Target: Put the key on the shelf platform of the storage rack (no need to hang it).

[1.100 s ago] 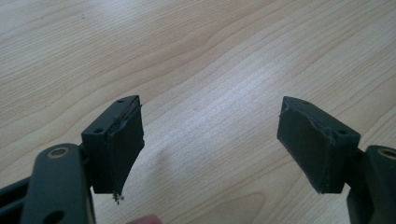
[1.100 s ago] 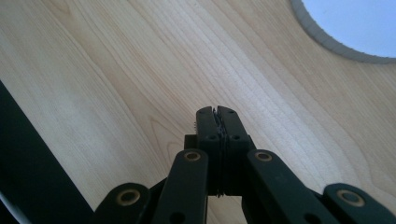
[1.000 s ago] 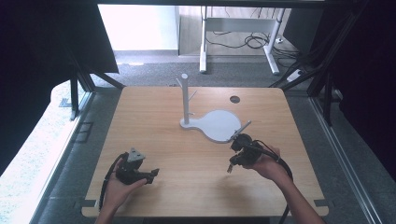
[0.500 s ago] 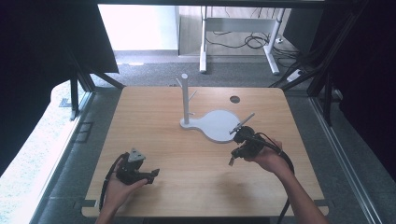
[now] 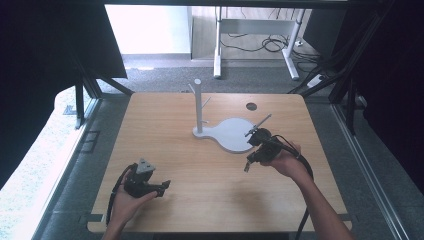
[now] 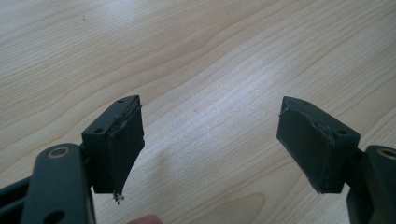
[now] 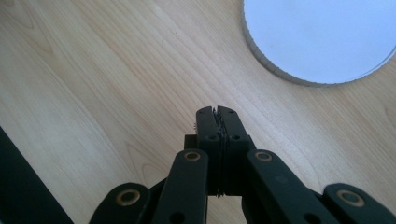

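Right hand-held gripper (image 5: 248, 163) now nearer the white stand base (image 5: 231, 135), jaws together — left hand-held gripper (image 6: 210, 140) apart; no legible writing.

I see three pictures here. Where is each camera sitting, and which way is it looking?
High view: fixed above the person's side, looking forward and down on the light wooden table; both forearms enter from the bottom, and each hand has a hand-held gripper.
Left gripper view: rides the left hand-held gripper, looking down at bare wood between its open black jaws.
Right gripper view: rides the right hand-held gripper, jaws pressed shut, facing wood and the white round base plate.
Shared: the plate also appears from above, by the white peg stand.
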